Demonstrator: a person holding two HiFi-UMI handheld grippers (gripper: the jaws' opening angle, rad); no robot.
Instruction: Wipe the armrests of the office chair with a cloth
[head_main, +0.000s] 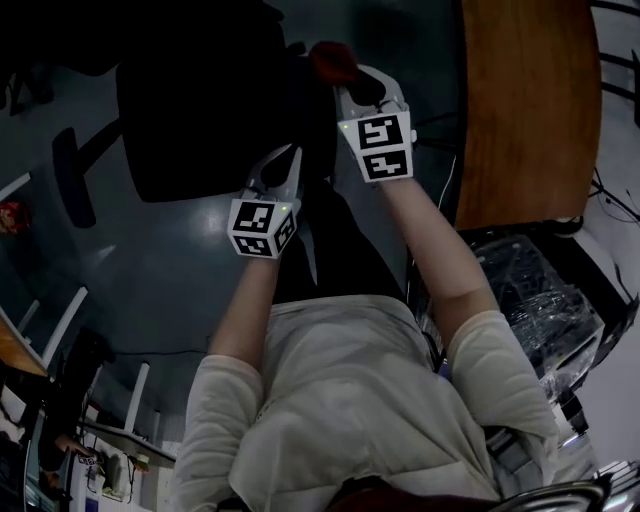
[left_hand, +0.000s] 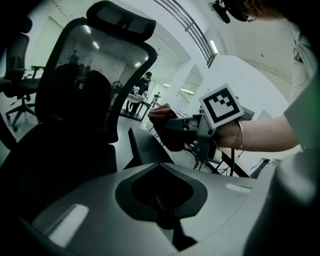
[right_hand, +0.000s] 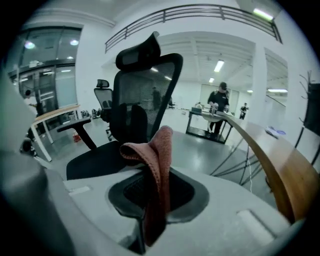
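Now my right tongs (head_main: 352, 85) clamp the cloth (right_hand: 156, 160), ready for the office chair (right_hand: 142, 95) at eleven o'clock. My left tongs (head_main: 283, 165) seem closed, empty, spare

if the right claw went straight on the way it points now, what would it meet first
Most likely the office chair: its backrest stands ahead of the right claw, which is shut on the red cloth. Depth is unclear; the cloth's raised fold might touch before the claw does.
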